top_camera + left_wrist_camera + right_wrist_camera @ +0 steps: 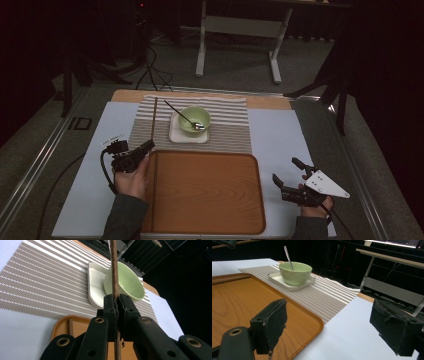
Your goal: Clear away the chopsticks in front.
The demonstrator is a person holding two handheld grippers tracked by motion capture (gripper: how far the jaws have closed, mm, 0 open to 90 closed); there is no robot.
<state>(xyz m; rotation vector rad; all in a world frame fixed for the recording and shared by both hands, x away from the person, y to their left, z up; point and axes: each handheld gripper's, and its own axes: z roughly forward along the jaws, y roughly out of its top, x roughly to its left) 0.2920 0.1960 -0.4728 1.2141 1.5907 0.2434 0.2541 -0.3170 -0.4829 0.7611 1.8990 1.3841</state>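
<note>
The left gripper point(117, 305) is clamped on a thin dark brown wooden chopstick point(115, 272), its pads pinching the stick near one end so the long free part runs straight ahead of the jaws, over the brown-and-white striped placemat point(230, 132); that end grip probably leaves the length free to be laid down in one go. Ahead of this claw and a little to its right sits the pale green bowl point(130, 282) on its white rectangular dish point(93, 282), a metal spoon point(182, 116) leaning in it. The wooden tray point(205, 192) lies just beside the claw. The right gripper point(329, 330) hovers with jaws wide apart and empty, beside the tray's other edge.
</note>
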